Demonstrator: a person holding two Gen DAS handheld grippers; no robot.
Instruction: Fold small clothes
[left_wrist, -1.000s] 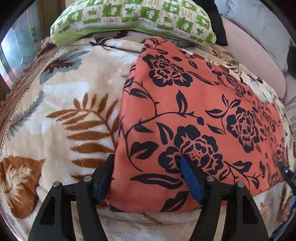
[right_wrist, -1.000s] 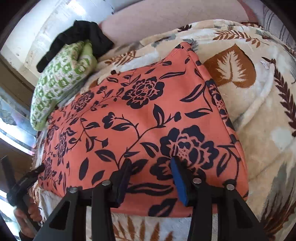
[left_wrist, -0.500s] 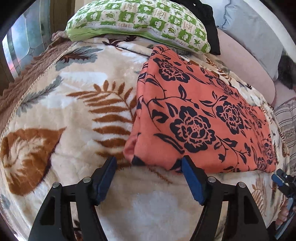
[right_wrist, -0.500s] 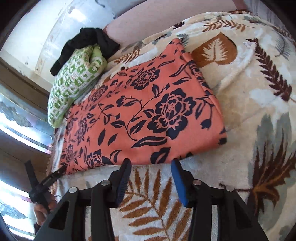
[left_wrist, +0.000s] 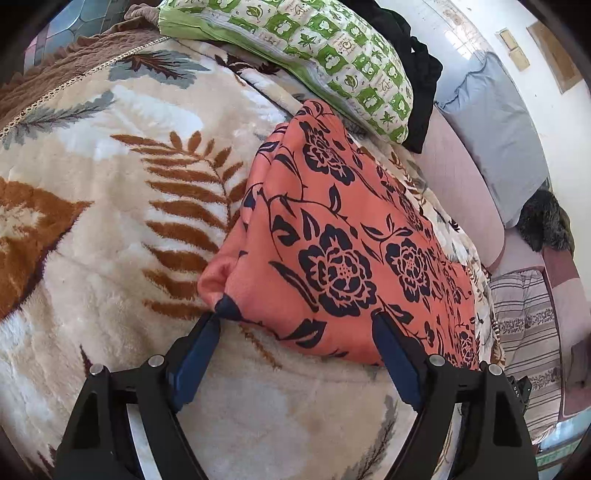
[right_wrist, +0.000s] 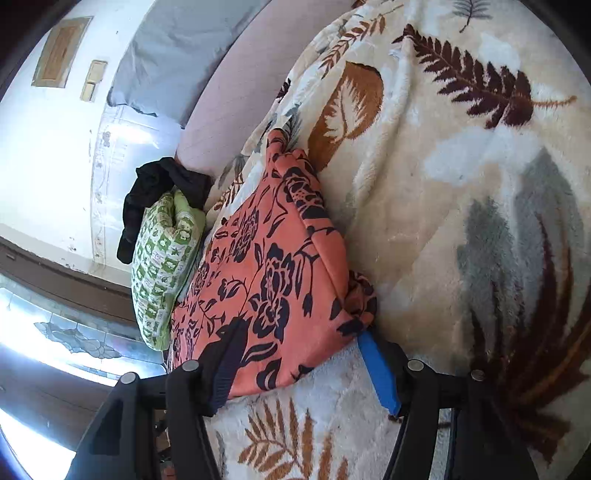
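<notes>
Pulled back from atop the folded orange floral garment (left_wrist: 343, 240), which lies flat on the leaf-print blanket (left_wrist: 92, 206) below a green pillow (left_wrist: 332, 55), both grippers, left (left_wrist: 295, 354) and right (right_wrist: 299, 354), hang spread and empty at its near corners, seemingly lining up another fold.

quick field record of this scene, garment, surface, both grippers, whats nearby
garment: orange floral cloth, folded, lying flat
surface: leaf-print fleece blanket
left hand-held gripper: open, at the cloth's near edge
right hand-held gripper: open, straddling the cloth's near corner
nearby: green patterned pillow at the far end, black garment behind it
</notes>
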